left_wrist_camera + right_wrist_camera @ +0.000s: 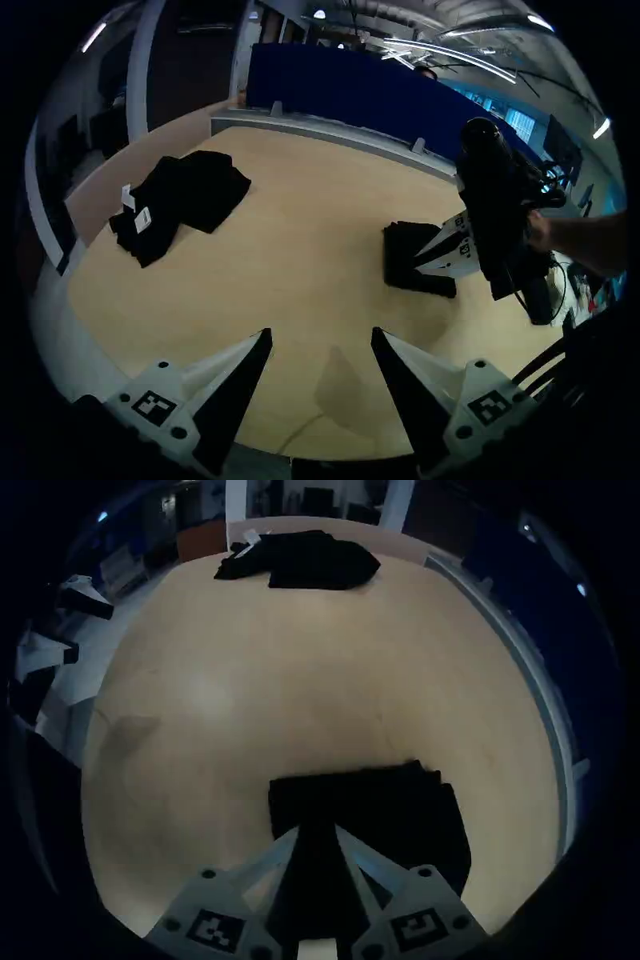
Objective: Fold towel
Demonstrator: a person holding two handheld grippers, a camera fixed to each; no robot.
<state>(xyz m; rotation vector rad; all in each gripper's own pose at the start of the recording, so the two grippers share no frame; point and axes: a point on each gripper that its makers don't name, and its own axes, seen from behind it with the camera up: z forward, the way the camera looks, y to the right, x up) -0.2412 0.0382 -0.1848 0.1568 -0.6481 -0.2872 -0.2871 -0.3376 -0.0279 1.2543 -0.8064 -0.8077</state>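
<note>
Light wooden surface (240,680) is carrying 1 neatly folded black towel (384,808), so folding is looking nearly done. Right gripper (318,830) is pinching its near edge, fingers almost together; left gripper (322,330) is hovering, fingers apart. A rumpled dark pile (180,200) is lying well apart, probably left to fold.

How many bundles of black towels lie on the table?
2. A folded towel lies at the right gripper; a loose heap sits at the far end of the table. The heap may hide several towels.
</note>
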